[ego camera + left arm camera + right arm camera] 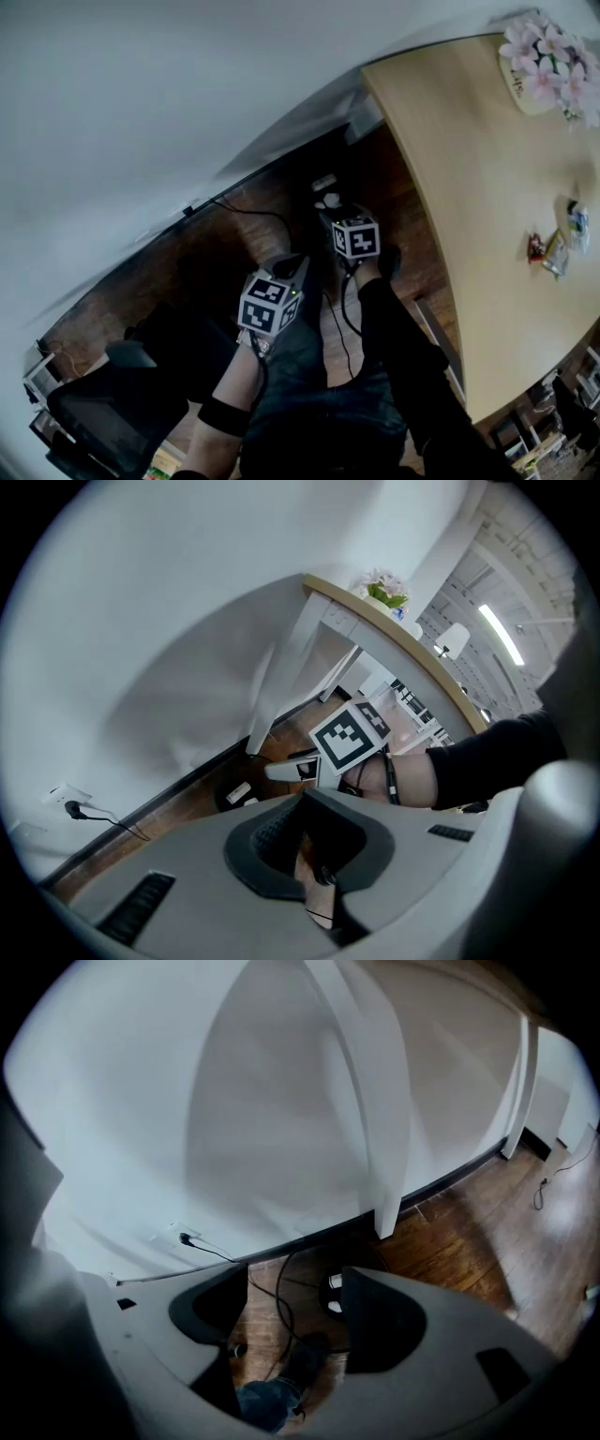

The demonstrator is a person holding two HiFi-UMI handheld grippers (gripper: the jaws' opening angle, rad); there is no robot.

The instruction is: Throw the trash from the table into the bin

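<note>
Guessing the snag is the wrappers [553,248] left on the table [469,187], well apart from the bin [314,199]: thin and slippy, they could drop on the way over, right gripper [292,1288] gaping empty, left gripper [305,805] pinched together.

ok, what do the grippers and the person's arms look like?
Grey shells on left gripper and right gripper, dark pads inside, each topped by a white cube with black square markers. Black cable trails from the right one. Right arm: black sleeve; left arm: black wristband.
</note>
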